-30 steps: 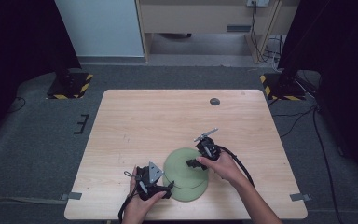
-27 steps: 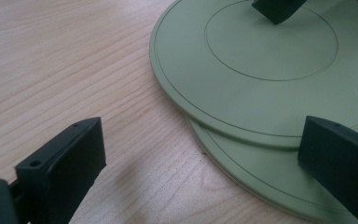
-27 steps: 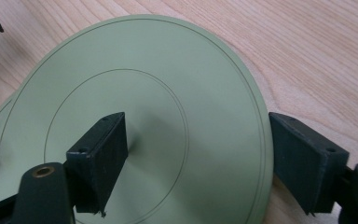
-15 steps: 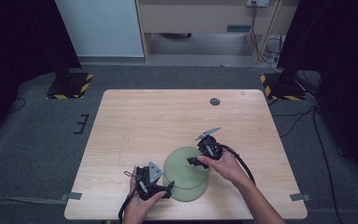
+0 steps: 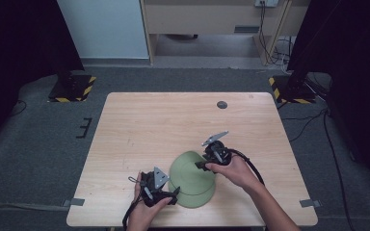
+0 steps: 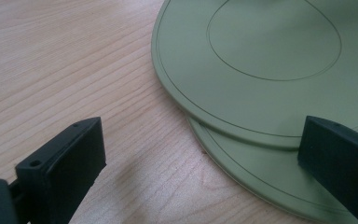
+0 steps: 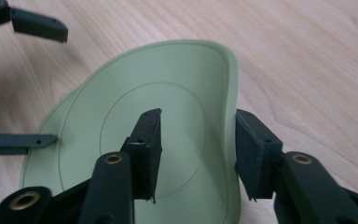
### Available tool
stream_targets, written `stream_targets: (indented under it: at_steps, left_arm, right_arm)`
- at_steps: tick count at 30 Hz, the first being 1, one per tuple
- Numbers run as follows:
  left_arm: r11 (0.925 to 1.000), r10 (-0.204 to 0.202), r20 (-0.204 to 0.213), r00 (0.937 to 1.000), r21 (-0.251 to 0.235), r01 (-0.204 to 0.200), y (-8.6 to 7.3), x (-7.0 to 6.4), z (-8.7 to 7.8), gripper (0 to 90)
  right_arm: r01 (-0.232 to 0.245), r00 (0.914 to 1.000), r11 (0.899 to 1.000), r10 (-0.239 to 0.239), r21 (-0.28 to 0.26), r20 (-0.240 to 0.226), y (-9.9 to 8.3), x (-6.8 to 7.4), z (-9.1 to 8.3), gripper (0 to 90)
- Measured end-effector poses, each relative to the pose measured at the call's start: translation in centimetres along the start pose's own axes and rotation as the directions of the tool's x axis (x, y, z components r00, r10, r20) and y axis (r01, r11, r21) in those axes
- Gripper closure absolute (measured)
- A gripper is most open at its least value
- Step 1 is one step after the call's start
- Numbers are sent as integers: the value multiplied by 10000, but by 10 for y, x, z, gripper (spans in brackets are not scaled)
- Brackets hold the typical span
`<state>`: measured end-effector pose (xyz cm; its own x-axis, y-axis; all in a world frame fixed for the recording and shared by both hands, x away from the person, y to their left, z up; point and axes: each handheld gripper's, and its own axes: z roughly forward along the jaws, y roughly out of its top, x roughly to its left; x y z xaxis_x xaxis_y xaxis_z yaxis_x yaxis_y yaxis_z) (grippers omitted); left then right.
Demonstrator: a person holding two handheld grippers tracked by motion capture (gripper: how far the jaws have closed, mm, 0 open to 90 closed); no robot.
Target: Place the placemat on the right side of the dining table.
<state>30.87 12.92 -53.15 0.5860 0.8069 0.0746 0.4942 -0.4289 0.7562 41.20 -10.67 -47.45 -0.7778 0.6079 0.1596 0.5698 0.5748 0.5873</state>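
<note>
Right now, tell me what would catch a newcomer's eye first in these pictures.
First, the green mats, flexible discs stacked near the front edge of the wooden table; the left gripper view shows two layers. The right gripper straddles the top mat's upturned far rim, bending it upward, while the left gripper waits wide open at the mats' near-left edge. A small dark disc lies alone near the far edge.
</note>
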Motion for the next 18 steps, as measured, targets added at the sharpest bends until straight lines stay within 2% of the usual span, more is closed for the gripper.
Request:
stream_targets:
  at_steps: [2,5,13,14,18]
  left_arm:
    - [10000,13,-4,10000,2,-13,0,0,0,3]
    - [10000,1,5,10000,8,-1,0,0,0,3]
    - [10000,44,26,10000,-19,-44,0,0,-1,6]
    - [10000,56,29,10000,-29,-56,0,0,-1,8]
    - [10000,85,87,9999,-35,-84,0,0,-2,14]
  right_arm:
    - [197,9997,9998,-199,91,172,-1,1,2,591]
    - [194,9997,9998,-194,52,134,0,1,4,634]
    - [178,9978,9998,-175,-32,641,-2,-4,3,806]
    - [225,9962,9997,-224,-4,844,-2,-4,3,805]
    - [223,9961,9997,-212,-121,858,-1,-4,4,828]
